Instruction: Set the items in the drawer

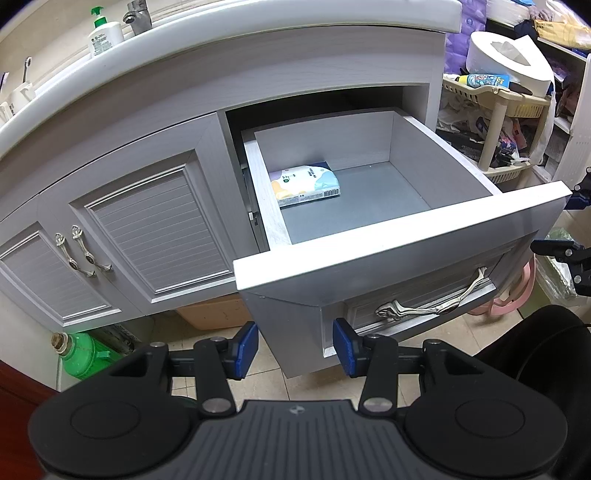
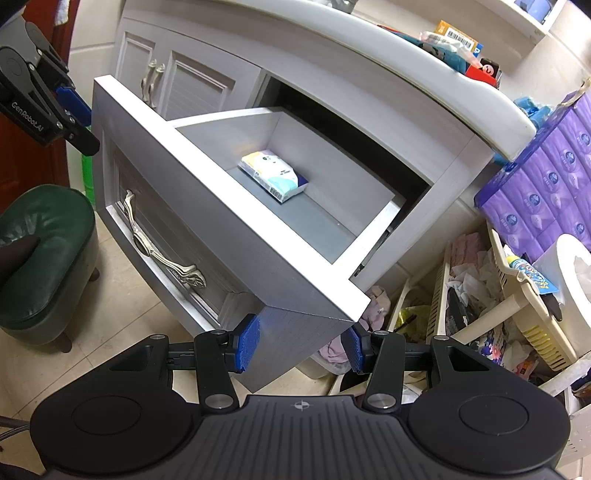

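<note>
A tissue pack lies inside the open drawer; both grippers hover below its front, fingers spread and empty. Closing carelessly risks jamming.

One drawer standing open, one tissue pack lying in its back left corner. One ornate handle showing on drawer front, two more on two cabinet doors. Two grippers hovering at drawer's front edge. One soap bottle, one faucet sitting on sink rim. One green stool waiting on floor.
</note>
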Tool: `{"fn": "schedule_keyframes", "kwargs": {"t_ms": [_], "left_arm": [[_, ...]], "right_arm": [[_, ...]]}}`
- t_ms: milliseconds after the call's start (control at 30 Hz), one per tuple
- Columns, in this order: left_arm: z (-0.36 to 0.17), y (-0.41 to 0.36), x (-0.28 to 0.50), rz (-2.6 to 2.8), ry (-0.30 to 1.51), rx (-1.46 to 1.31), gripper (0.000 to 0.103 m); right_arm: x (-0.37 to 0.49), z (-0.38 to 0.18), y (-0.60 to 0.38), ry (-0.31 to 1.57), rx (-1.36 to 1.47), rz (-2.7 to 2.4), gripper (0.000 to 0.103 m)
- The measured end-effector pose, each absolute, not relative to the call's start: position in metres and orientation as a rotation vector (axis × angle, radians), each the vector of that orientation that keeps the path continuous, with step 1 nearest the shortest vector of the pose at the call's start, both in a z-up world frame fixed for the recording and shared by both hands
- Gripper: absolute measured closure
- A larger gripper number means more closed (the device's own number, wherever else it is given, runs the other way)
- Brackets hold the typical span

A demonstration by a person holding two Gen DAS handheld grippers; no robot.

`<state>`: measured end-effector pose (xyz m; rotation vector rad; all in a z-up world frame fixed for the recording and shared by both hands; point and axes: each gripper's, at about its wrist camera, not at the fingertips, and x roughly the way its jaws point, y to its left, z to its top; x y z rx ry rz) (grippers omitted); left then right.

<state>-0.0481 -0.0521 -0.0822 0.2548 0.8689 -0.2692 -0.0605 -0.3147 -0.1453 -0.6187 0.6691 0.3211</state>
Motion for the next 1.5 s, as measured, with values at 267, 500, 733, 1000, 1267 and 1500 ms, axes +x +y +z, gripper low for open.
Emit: {"fn": "schedule_keyframes", "kwargs": {"t_ms": [267, 500, 733, 1000, 1267, 1500], "left_arm": [[-0.082, -0.052, -0.051, -0.268, 0.870, 0.252, 0.051], [-0.083, -0.052, -0.053, -0.269, 0.870, 0.251, 0.051], [-0.083, -0.051, -0.055, -0.273, 0.869, 0.248, 0.051], [-0.083, -0.051, -0.057, -0.272, 0.868, 0.247, 0.051], [-0.084, -0.053, -0.052, -0.267, 0.870, 0.245, 0.046], [-0.083, -0.053, -0.042, -0.252, 0.873, 0.225, 0.046]], "right_arm": [[-0.062, -0.145, -0.313, 0.670, -0.620, 0.320, 0.055], [-0.062, -0.145, -0.313, 0.670, -0.625, 0.322, 0.055], [-0.065, -0.146, -0.312, 0.670, -0.628, 0.320, 0.055], [-0.066, -0.146, -0.312, 0.670, -0.625, 0.318, 0.055], [-0.064, -0.146, -0.313, 0.664, -0.620, 0.321, 0.055], [-0.057, -0.146, -0.313, 0.663, -0.616, 0.318, 0.055]]}}
